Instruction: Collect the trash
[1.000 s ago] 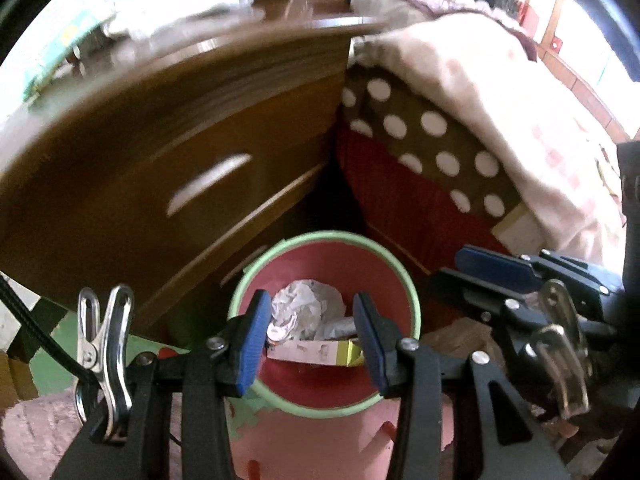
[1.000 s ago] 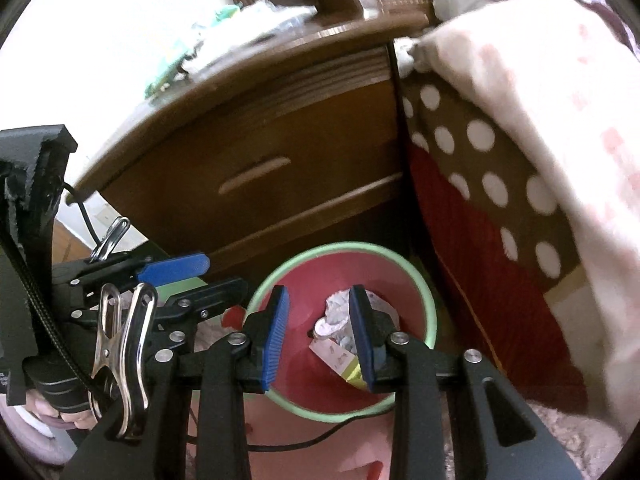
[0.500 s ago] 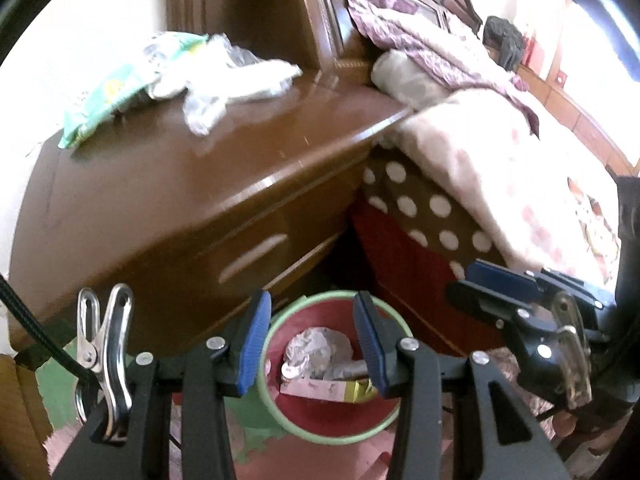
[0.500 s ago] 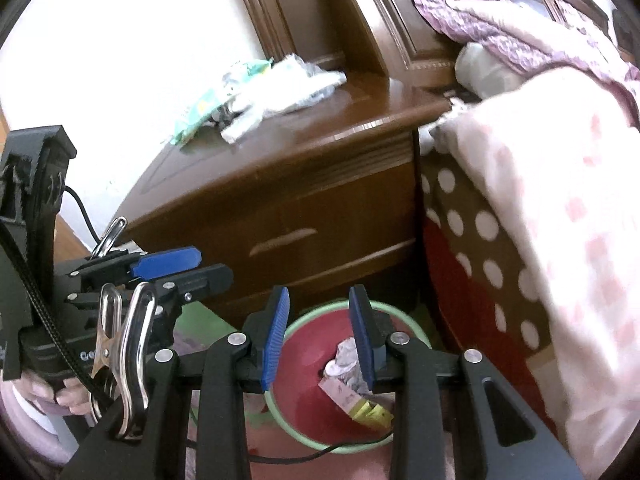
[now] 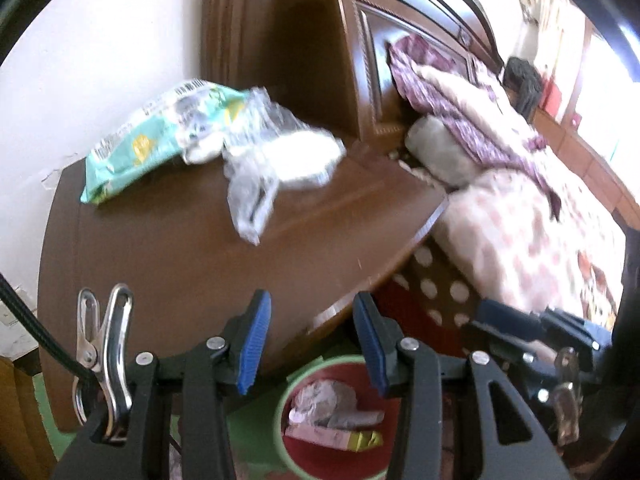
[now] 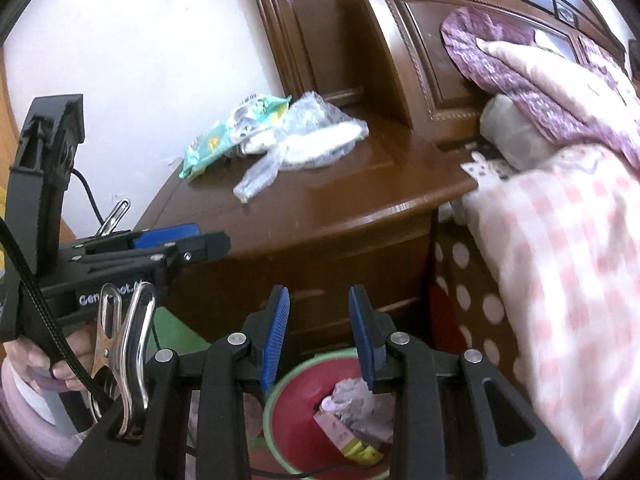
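On the brown nightstand (image 5: 168, 256), a green packet (image 5: 160, 136) lies flat along the far edge by the wall, its long axis running left to right and tilted slightly up toward the right in the left wrist view. A crumpled clear plastic wrapper (image 5: 276, 152) lies touching its right end, with a loose tail trailing toward the near edge. On the floor in front of the nightstand stands a red bin (image 6: 304, 396) with a green rim, holding crumpled paper (image 5: 332, 400) and a flat pink and yellow box (image 5: 336, 436). The left claw (image 5: 311, 344) and the right claw (image 6: 318, 336) both angle downward above the bin, each partly apart with nothing between the blue pads. A hand (image 6: 52, 364) grips the left claw's handle. The bed (image 6: 560, 248) lies to the right.
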